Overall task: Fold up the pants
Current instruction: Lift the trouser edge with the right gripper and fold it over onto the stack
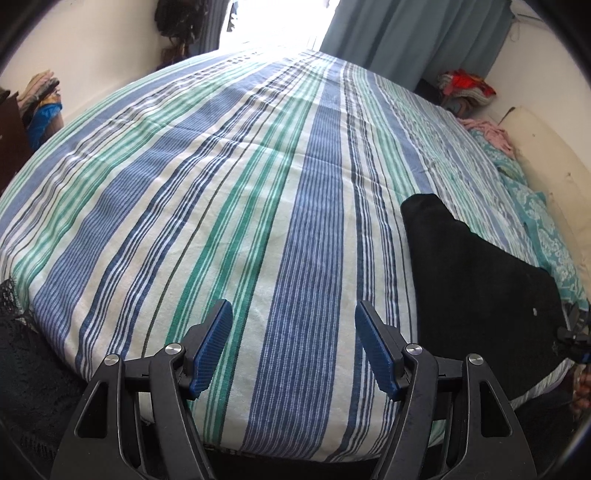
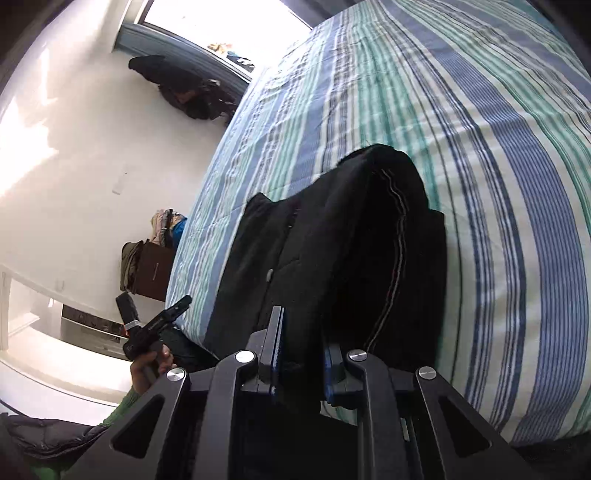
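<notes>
Black pants (image 2: 332, 251) with a thin pale side seam hang bunched from my right gripper (image 2: 301, 336), whose blue pads are shut on a fold of the cloth near the bed's front edge. In the left wrist view the same pants (image 1: 476, 288) show as a dark mass lifted at the right over the striped bedspread (image 1: 258, 192). My left gripper (image 1: 293, 325) hovers over the bed's near edge, open, with nothing between its blue fingers (image 1: 212, 347). The left gripper (image 2: 159, 325) also appears in the right wrist view, held in a hand (image 2: 147, 369).
A blue, green and white striped bedspread (image 2: 498, 166) covers the whole bed. Teal patterned pillows (image 1: 543, 229) and a pink cloth (image 1: 487, 129) lie along the right wall. Clothes piles (image 1: 38, 96) stand at the left, a curtain (image 1: 406, 33) and bright window behind.
</notes>
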Available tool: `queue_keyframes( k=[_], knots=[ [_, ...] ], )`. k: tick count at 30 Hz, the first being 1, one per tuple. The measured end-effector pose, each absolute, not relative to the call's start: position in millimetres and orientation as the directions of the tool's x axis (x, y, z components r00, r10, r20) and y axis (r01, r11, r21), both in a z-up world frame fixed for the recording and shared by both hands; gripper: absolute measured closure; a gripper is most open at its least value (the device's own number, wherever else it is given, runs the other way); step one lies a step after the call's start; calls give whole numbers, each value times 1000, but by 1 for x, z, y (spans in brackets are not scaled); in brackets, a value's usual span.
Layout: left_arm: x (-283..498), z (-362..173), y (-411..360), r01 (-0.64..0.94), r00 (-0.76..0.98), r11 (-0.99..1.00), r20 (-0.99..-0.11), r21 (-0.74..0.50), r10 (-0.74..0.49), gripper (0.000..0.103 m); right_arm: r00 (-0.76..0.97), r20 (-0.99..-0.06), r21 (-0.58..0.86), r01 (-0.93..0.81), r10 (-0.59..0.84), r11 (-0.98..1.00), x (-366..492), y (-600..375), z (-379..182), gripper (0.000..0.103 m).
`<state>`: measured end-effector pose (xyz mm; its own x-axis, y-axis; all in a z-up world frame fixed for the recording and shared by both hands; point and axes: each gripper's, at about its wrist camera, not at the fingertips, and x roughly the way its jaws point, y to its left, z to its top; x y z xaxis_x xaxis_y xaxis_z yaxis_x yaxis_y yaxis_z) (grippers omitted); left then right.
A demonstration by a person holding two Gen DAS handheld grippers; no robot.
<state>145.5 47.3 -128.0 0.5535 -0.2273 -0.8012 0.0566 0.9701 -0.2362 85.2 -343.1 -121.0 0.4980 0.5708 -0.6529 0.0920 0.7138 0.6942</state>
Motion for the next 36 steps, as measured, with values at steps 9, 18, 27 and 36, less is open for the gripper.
queue_keyframes(
  k=[9,18,27,36],
  knots=[
    [126,-99,-35,295,536,944,-791,-152,-294,28,451,-791,532,175,413,828,92,-335,-154,60],
    [130,-111,-102,364,479,931,-857,-2,-189,24,666,-706,303,-24,241,953,139,-295,-56,60],
    [124,-123,-107,373,465,927,-872,34,-155,24,560,-811,260,83,171,962,180,-303,-136,60],
    [124,-123,-109,375,468,926,-871,41,-151,24,591,-796,198,59,126,978,140,-288,-104,60]
  ],
)
